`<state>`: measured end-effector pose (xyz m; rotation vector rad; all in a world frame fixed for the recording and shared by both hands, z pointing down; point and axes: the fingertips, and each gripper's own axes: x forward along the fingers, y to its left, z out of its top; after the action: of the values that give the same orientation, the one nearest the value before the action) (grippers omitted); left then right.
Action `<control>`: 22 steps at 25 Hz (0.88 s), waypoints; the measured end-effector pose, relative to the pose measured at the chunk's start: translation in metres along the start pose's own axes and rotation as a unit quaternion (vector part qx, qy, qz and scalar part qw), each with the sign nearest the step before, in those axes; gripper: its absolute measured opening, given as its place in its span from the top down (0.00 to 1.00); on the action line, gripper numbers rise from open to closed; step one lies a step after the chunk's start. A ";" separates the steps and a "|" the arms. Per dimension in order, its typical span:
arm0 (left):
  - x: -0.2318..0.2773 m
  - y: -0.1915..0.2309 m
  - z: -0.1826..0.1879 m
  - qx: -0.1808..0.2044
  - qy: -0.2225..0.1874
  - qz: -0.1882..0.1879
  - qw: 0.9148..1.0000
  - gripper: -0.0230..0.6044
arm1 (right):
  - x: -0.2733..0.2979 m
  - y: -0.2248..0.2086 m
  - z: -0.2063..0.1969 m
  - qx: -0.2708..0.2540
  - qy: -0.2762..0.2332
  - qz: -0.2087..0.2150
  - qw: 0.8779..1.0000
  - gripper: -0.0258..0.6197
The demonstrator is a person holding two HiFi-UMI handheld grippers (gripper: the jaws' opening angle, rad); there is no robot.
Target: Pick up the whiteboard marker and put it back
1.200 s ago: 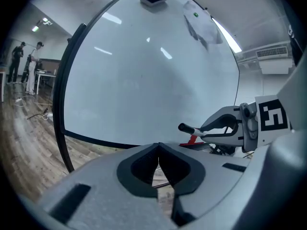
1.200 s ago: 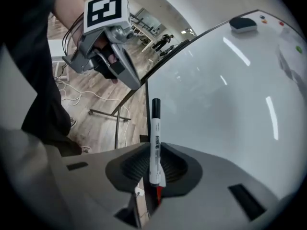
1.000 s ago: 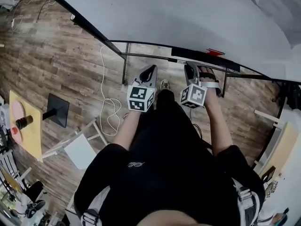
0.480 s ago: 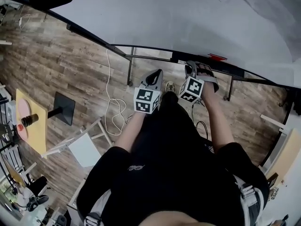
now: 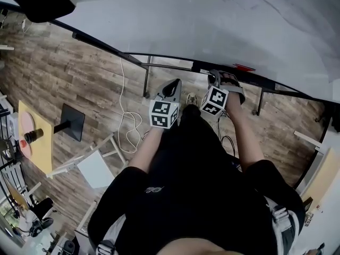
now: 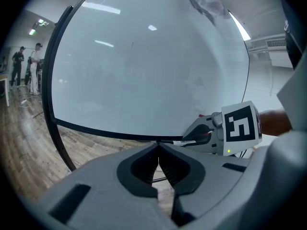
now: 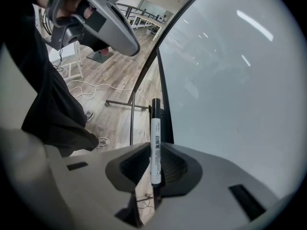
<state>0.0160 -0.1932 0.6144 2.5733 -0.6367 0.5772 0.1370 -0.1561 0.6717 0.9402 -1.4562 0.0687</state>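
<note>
While the person in the black shirt [image 5: 186,195] stands over the brown wood-plank floor [image 5: 79,73], both tools point toward the large white whiteboard [image 5: 212,20], which fills the top of the head view.

The right hand-held gripper [image 5: 217,78], right of centre in that view, is clamped on the slim white whiteboard marker with a black cap [image 7: 155,143]. In the right gripper view the marker stands upright in the middle of the frame, its white barrel pinched between the two dark ribbed pads [image 7: 139,164]. Its capped end reaches up over the black frame bar [image 7: 165,114] at the board's edge. Whether the cap touches that bar cannot be told. Seen from the left gripper view, the marker [image 6: 189,142] pokes out leftward from the right hand-held gripper [image 6: 204,133], just under the board's black lower rim.

The left hand-held gripper [image 5: 171,85] sits just left of the right one, near it but apart. Its jaws are together at the tips, with nothing between them, as the left gripper view shows [image 6: 158,147].

A thin white cable [image 5: 125,126] loops on the floor at centre left of the head view. A small red item [image 5: 243,67] lies on the board's ledge, just upper right of the right tool.
</note>
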 end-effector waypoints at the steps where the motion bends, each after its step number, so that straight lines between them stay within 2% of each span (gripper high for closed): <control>1: 0.000 0.001 0.000 -0.001 0.000 0.002 1.000 0.95 | 0.002 0.000 -0.001 0.000 0.001 0.002 1.000 0.87; 5: 0.003 0.004 0.000 -0.004 0.001 0.006 1.000 0.95 | 0.009 0.005 -0.002 -0.002 0.003 0.015 1.000 0.87; 15: 0.006 0.004 0.004 -0.005 0.002 0.005 1.000 0.95 | 0.011 0.000 0.000 -0.020 0.003 0.011 1.000 0.87; 22: 0.008 0.007 0.006 -0.005 0.002 0.009 1.000 0.95 | 0.012 -0.001 0.002 -0.018 0.012 0.034 0.999 0.86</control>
<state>0.0207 -0.2049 0.6159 2.5579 -0.6598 0.5842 0.1379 -0.1640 0.6815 0.8590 -1.4632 0.1032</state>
